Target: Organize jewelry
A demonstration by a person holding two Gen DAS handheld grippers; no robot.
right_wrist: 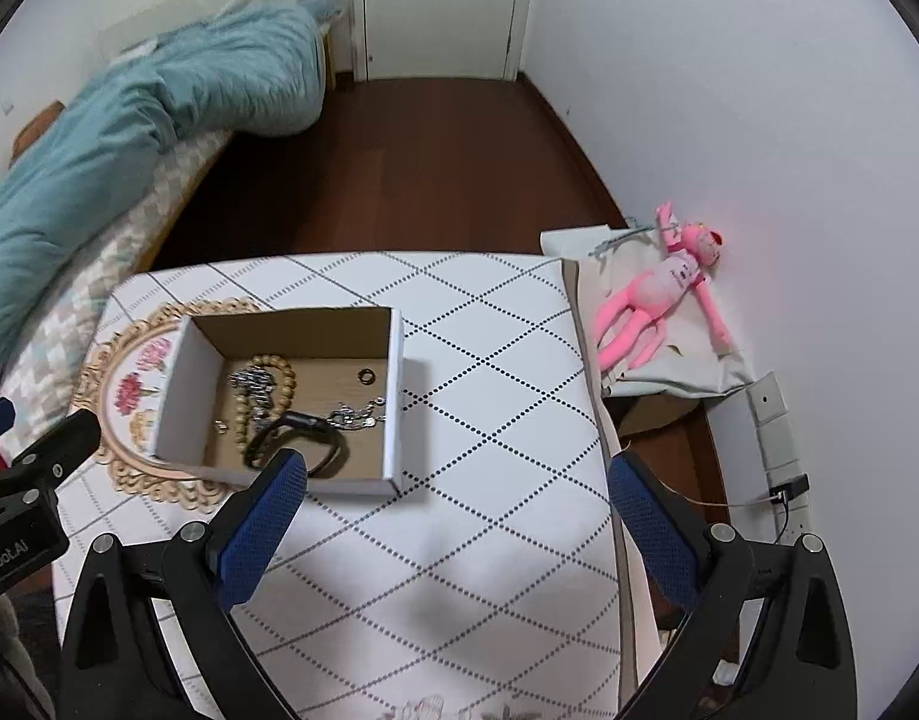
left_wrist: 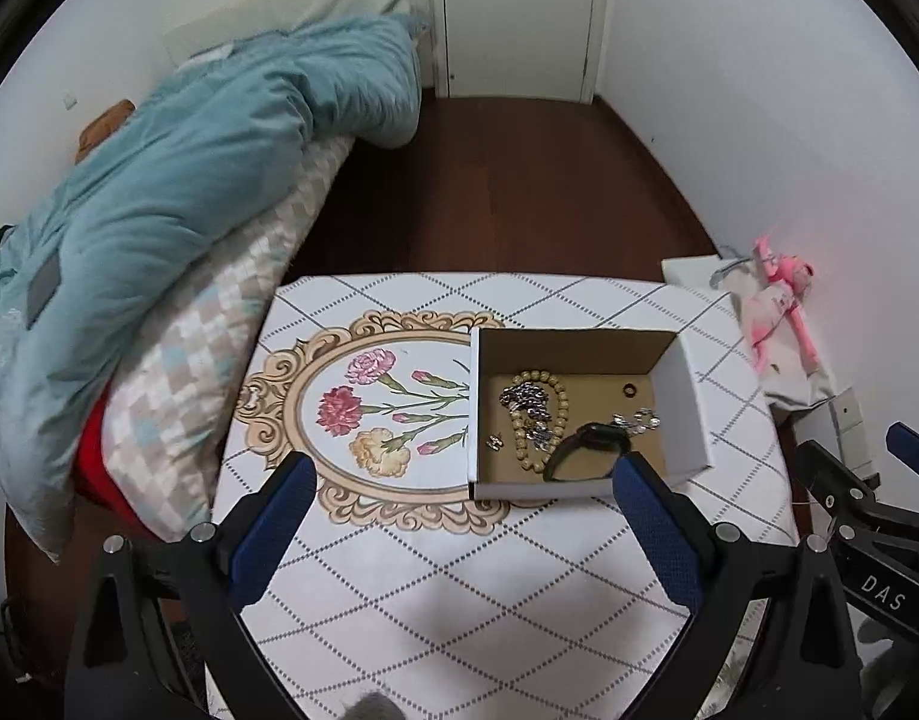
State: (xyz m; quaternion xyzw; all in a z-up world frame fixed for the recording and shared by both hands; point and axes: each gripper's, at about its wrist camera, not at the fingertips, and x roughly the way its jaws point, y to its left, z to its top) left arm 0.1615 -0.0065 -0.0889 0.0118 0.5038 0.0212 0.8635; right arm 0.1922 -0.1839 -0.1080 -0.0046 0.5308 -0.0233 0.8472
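Observation:
An open cardboard box (left_wrist: 684,396) stands on the patterned table (left_wrist: 459,570); it also shows in the right wrist view (right_wrist: 183,384). Inside lie a beaded bracelet (left_wrist: 555,414), a silver chain (left_wrist: 528,402), a black watch (left_wrist: 591,438), a small dark ring (left_wrist: 629,388), a silver trinket (left_wrist: 639,420) and small earrings (left_wrist: 494,441). The watch (right_wrist: 297,438), beads (right_wrist: 279,372), ring (right_wrist: 365,376) and a silver chain (right_wrist: 357,414) show in the right wrist view too. My left gripper (left_wrist: 465,474) is open and empty, above the table before the box. My right gripper (right_wrist: 459,474) is open and empty, right of the box.
A bed with a teal duvet (left_wrist: 177,180) borders the table's left side. A pink plush toy (right_wrist: 663,300) lies on a cloth bag (right_wrist: 687,372) right of the table, by the wall. Dark wood floor (left_wrist: 489,192) and a white door (left_wrist: 519,12) lie beyond.

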